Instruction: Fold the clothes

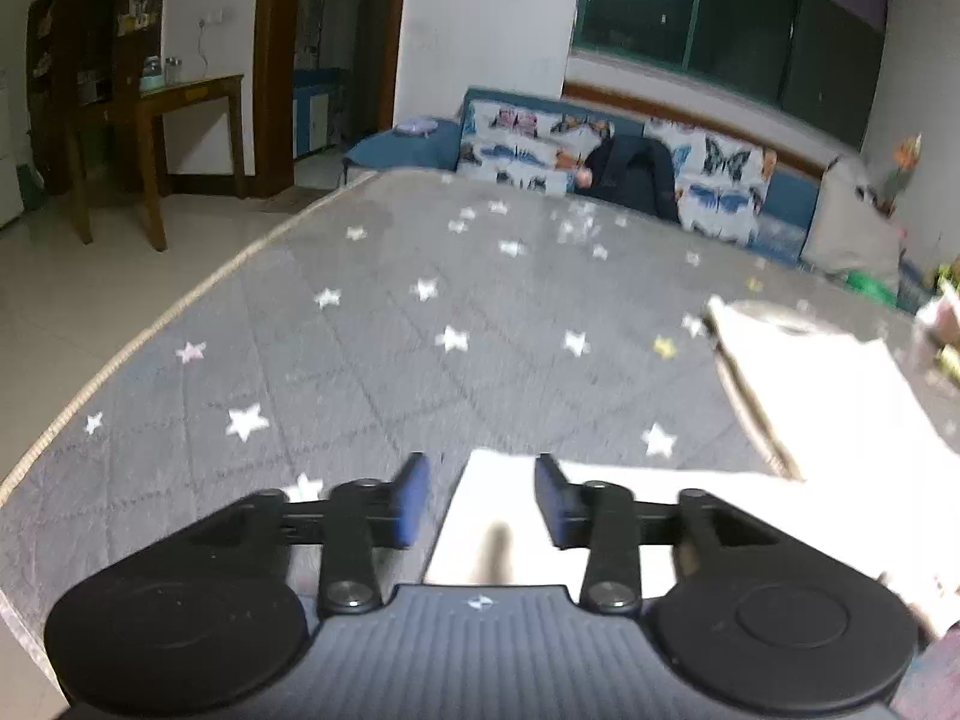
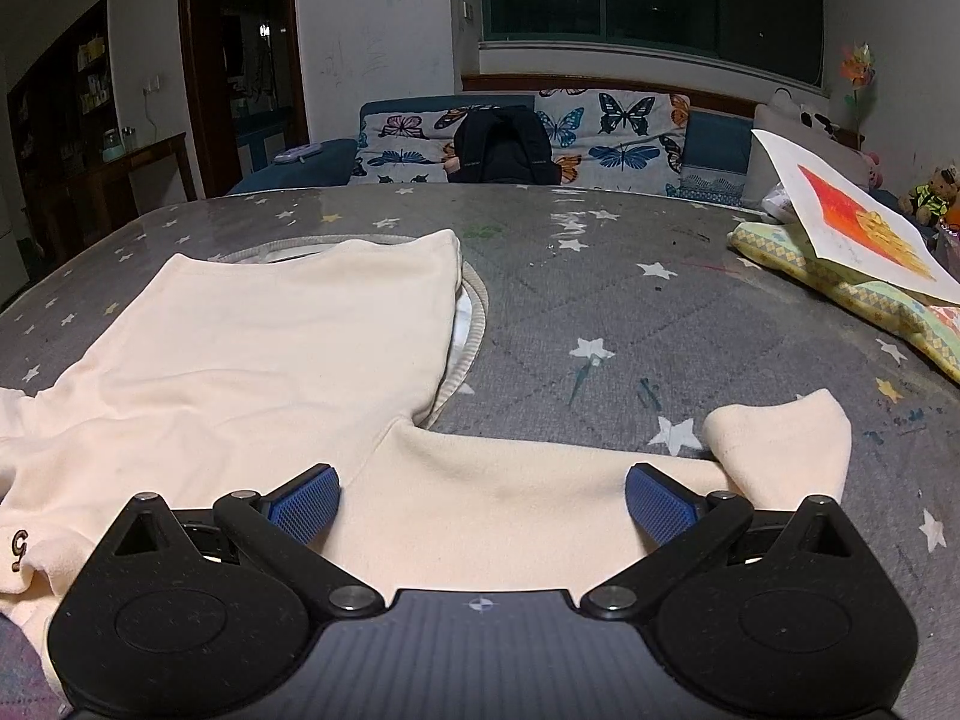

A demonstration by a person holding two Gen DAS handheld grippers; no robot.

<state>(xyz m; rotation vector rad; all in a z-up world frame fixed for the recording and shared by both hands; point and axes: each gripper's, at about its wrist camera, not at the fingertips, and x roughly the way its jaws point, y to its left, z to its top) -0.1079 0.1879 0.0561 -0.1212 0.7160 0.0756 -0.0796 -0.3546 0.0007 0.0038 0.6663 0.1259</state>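
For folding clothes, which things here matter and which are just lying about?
Job:
- cream long-sleeved cotton top
- its spread-out sleeve
- left claw, open
- right claw, open

Lying about:
- black backpack
- orange-and-red painting on white paper
- yellow patterned quilted cloth
- teddy bear

A grey star-print bed [image 2: 600, 276] carries a cream shirt [image 2: 270, 348] and a patterned cushion [image 2: 852, 294] at its edge.
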